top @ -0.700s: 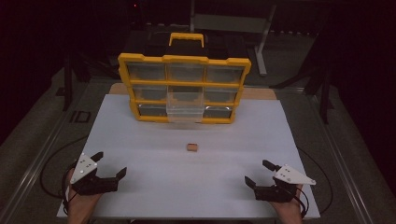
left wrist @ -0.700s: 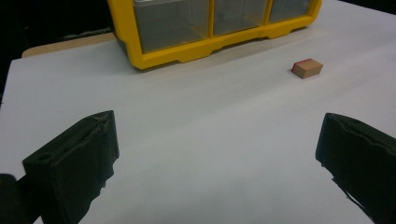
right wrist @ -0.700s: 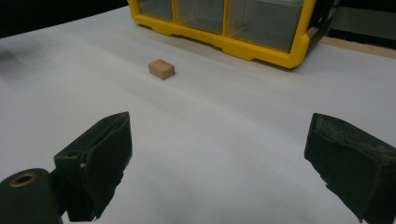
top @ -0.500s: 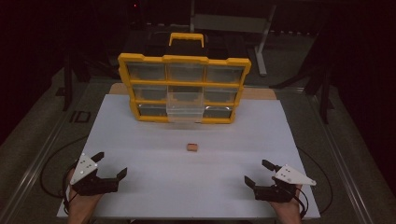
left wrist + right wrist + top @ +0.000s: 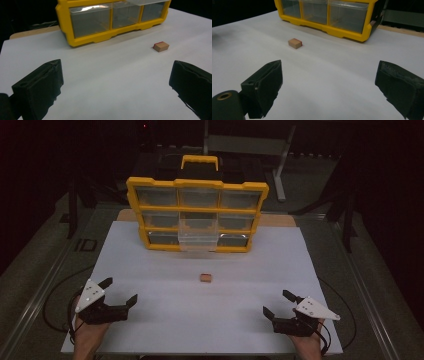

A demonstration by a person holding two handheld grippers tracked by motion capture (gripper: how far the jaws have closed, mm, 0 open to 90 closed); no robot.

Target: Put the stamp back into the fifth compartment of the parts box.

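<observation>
- White surface (image 5: 165,330) carries a small wooden block (image 5: 205,278) at its middle, before the yellow organizer (image 5: 197,215).
- Left claw (image 5: 119,291) and right claw (image 5: 274,304) remain wide open, empty, unmoved.
- Dark surroundings stay indistinct.

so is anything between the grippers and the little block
No, nothing visible stands in the way. The block lies alone on the white sheet, with bare sheet between it and the left gripper and the right gripper. Both have open, empty jaws. The yellow organizer stands behind the block, apart from it.
</observation>
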